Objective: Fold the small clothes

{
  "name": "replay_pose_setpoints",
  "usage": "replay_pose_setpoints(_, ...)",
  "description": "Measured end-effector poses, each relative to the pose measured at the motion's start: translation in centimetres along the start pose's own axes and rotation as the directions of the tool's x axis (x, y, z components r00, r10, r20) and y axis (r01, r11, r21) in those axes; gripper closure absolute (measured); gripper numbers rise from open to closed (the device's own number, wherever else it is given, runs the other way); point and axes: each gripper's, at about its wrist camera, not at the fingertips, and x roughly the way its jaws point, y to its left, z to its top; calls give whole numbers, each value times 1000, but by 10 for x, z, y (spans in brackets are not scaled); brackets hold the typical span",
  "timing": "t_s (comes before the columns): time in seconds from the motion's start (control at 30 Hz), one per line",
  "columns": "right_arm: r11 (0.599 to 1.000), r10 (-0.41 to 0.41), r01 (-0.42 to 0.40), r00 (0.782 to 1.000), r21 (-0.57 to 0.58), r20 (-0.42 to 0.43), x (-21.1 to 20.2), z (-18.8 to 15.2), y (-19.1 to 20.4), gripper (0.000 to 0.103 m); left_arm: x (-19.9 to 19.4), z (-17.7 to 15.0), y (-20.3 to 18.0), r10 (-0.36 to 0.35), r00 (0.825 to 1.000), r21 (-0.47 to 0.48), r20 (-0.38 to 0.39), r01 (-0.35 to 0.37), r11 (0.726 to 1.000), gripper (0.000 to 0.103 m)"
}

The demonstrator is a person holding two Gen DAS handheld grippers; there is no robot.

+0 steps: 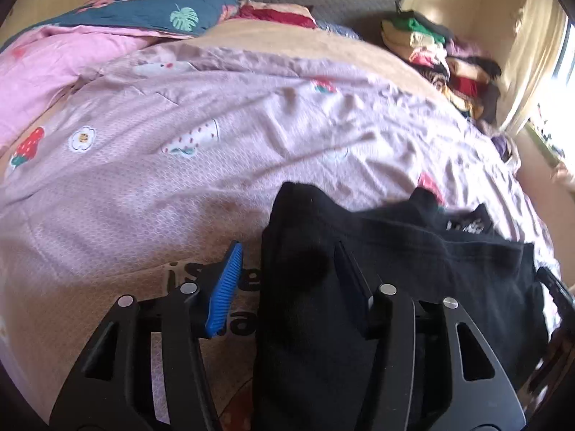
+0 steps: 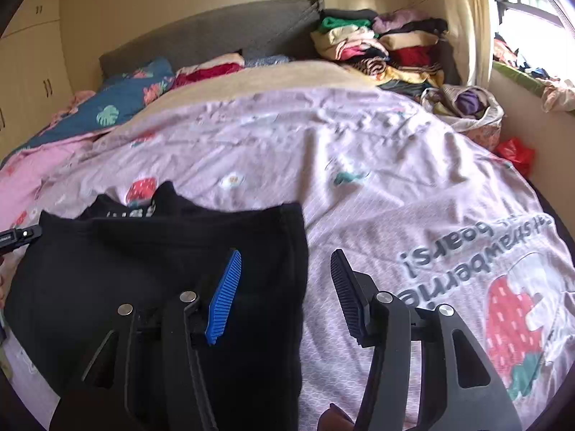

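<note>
In the left wrist view, the left gripper has its two jaws spread apart. The black garment lies on the pink bed cover, at about five o'clock in the picture. Its left edge sits between the jaws, but the blue pad stands clear of the cloth, so nothing is pinched. I count one black garment here and one pile of folded clothes, far off at two o'clock.

In the right wrist view, the right gripper is also spread and holds nothing. The same garment lies at seven o'clock, with its right edge just between the jaws. The tip of the other gripper peeks in at nine o'clock.

The garment looks soft, light and floppy, so it will bend and sag when lifted. I think the best place to grab is a corner or an edge, one for each gripper.
</note>
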Motion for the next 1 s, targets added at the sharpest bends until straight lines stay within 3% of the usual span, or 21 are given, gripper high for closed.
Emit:
replay_pose_setpoints(0.07, 1000, 7, -7, 1000, -2, -19, 7, -3, 0, 52, 6, -2, -2, -17, 1000, 3, -13, 17, 1000, 58)
replay_pose_setpoints(0.1, 1000, 14, -14, 1000, 5, -26, 10, -4, -1, 53, 7, -3, -3, -14, 1000, 11, -12, 14, 1000, 65)
replay_pose_setpoints(0.13, 1000, 24, -24, 999, 11, -29, 11, -5, -2, 64, 8, -5, -5, -10, 1000, 19, -6, 10, 1000, 78)
replay_pose_setpoints(0.17, 999, 46, -45, 999, 16, -29, 12, -6, -2, 90, 7, -6, -7, 2, 1000, 30, 9, -3, 1000, 82)
replay_pose_setpoints(0.2, 999, 53, -53, 998, 14, -26, 12, -6, -3, 97, 5, -6, -9, 11, 1000, 39, 22, -12, 999, 88)
replay_pose_setpoints(0.33, 999, 48, -48, 998, -8, 43, -3, -1, 3, 97, -11, -6, -8, -7, 996, 22, 87, 5, 1000, 95)
replay_pose_setpoints(0.47, 996, 85, -86, 977, -6, 194, -35, 9, 4, 97, -35, -2, -5, -43, 985, 1, 166, 43, 999, 96)
replay_pose_setpoints(0.53, 998, 70, -70, 970, -6, 232, -41, 11, 3, 97, -33, 1, -4, -50, 986, -8, 162, 52, 999, 96)
replay_pose_setpoints(0.73, 1000, 4, -7, 987, 18, 161, -16, 5, -3, 97, -7, -2, 9, -24, 993, -67, 111, 32, 997, 96)
replay_pose_setpoints(0.9, 999, -34, 32, 995, 17, 96, -1, 0, -1, 96, -9, -5, 10, -18, 993, -77, 118, 27, 997, 96)
replay_pose_setpoints(0.93, 999, -39, 38, 995, 12, 87, -1, -1, 1, 95, -12, -5, 8, -16, 992, -72, 128, 26, 997, 96)
replay_pose_setpoints(1.0, 998, -65, 65, 996, 5, 56, 2, -1, 3, 84, -16, -5, 5, -3, 991, -52, 132, 10, 999, 96)
